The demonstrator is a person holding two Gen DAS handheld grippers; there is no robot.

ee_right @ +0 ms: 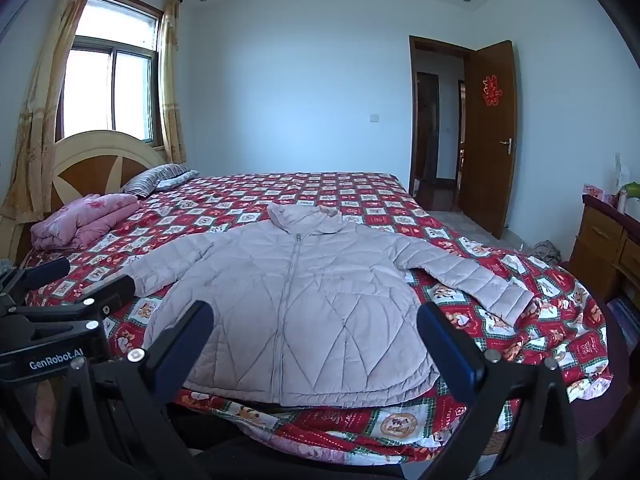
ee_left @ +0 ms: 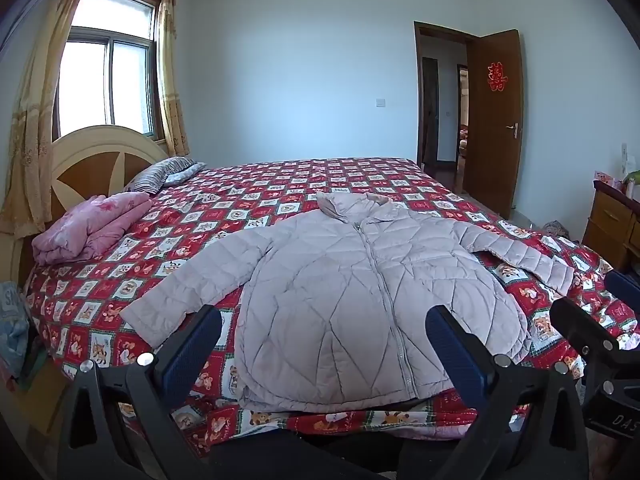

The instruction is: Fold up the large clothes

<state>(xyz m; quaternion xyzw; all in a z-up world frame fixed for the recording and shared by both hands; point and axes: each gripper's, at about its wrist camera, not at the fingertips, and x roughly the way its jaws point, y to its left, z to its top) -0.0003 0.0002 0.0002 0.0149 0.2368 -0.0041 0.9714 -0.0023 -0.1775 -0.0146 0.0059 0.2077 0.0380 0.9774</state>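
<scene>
Flat on the bed [ee_left: 280,184], front up, pale quilted jacket [ee_left: 340,280] zipped, sleeves spread out, left gripper [ee_left: 324,340] and right gripper [ee_right: 316,336] above its hem, jaws released wide, grasping nothing, folded pink blanket [ee_left: 88,228] near headboard.

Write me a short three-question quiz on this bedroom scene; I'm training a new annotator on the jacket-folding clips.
1. True or false: the jacket lies spread flat on the bed, zipped up.
2. The folded pink blanket lies: A) on the jacket, B) near the headboard, C) on the floor.
3. What are the left gripper and right gripper holding?

Key: 1 true; 2 B; 3 nothing, both stand open short of the jacket's hem.
</scene>
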